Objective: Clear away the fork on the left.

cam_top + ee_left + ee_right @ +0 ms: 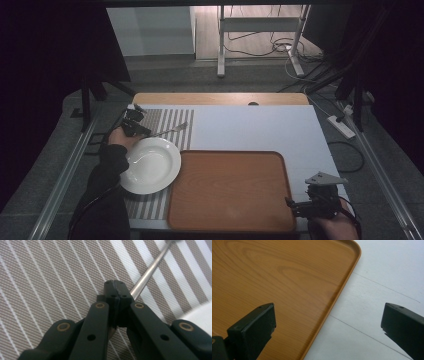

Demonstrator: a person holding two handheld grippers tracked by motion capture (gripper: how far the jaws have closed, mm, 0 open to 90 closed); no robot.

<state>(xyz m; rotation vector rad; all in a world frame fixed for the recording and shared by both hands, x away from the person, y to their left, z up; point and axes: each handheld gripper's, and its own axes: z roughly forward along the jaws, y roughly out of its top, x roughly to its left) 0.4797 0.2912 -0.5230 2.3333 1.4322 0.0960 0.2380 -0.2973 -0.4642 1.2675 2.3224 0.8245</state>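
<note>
Left tool [115, 293] pinching fork [147, 272] handle low over striped mat [50, 285].

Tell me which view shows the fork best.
The high view: the whole fork lies on the striped placemat behind the white plate, its handle end in the left gripper. The left gripper view shows just the shiny handle running out from the shut jaws. The right gripper view faces the wooden tray instead.

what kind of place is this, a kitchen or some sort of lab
Most likely a lab or recording setup, not a kitchen: the table sits in a dark-curtained frame, loose cables run across the floor beyond it, and a power strip lies beside it.
</note>
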